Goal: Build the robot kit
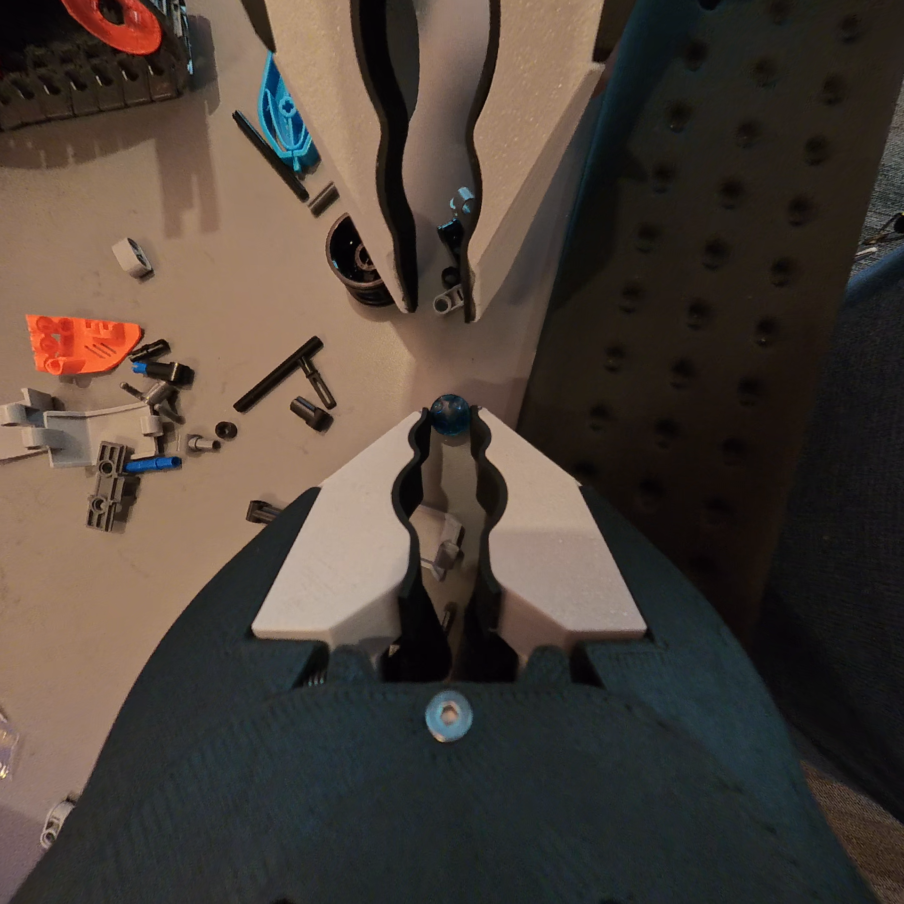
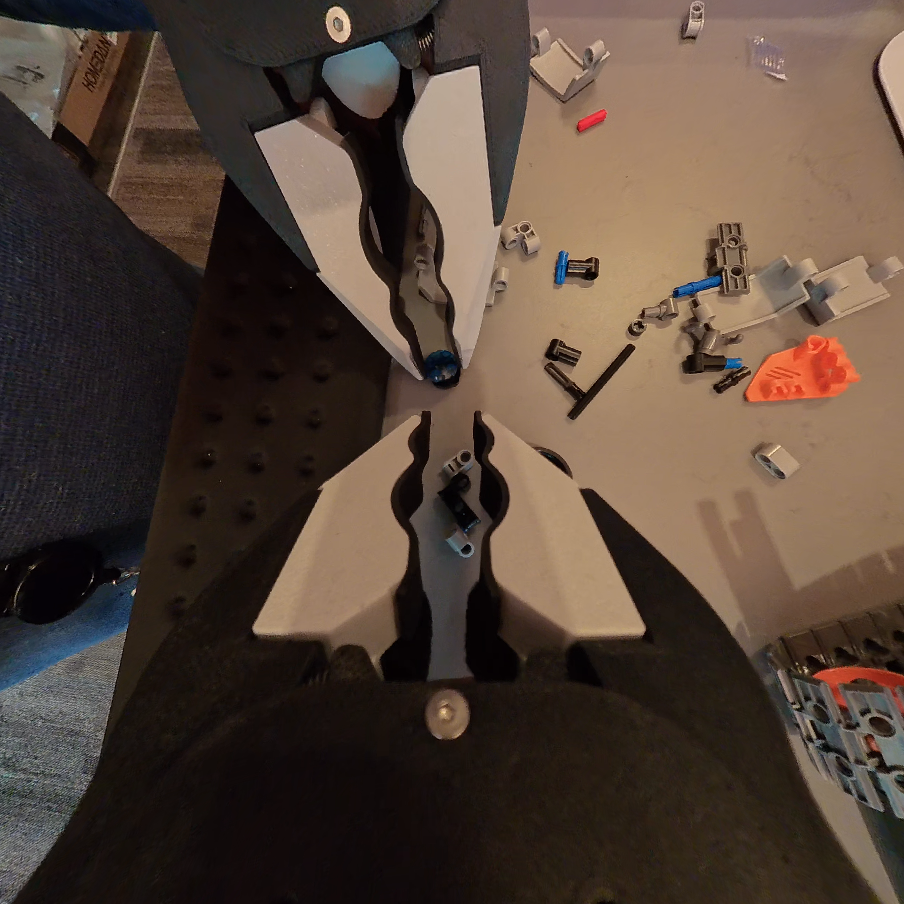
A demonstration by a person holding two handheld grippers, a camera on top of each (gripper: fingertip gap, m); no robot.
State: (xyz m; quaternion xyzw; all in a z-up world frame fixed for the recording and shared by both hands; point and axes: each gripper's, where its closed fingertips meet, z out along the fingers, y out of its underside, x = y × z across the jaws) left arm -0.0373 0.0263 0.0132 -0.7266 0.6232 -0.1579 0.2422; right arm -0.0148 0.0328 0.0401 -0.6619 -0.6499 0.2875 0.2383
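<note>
My left gripper (image 1: 450, 416): clenched on a blue translucent ball (image 1: 450, 414) at its tips.
My right gripper (image 2: 452, 416): released — small grey-black assembly (image 2: 459, 504) lying between its fingers.
Beyond: black axle (image 2: 601, 381), orange panel (image 2: 802, 376) — scattered on the table (image 2: 636, 489).

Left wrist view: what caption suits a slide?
Left gripper pinching a blue bead, facing the right gripper over scattered toy parts.

The place looked like a home hobby or assembly desk. A plain grey tabletop (image 2: 660, 161) was strewn with small plastic construction-kit parts: black axles (image 2: 600, 382), grey connectors (image 2: 523, 237), blue pins (image 2: 697, 286) and an orange panel (image 2: 802, 376). Off its edge lay wood-look flooring (image 2: 161, 146), a cardboard box (image 2: 93, 73) and a dark perforated panel (image 1: 709, 244).
</note>
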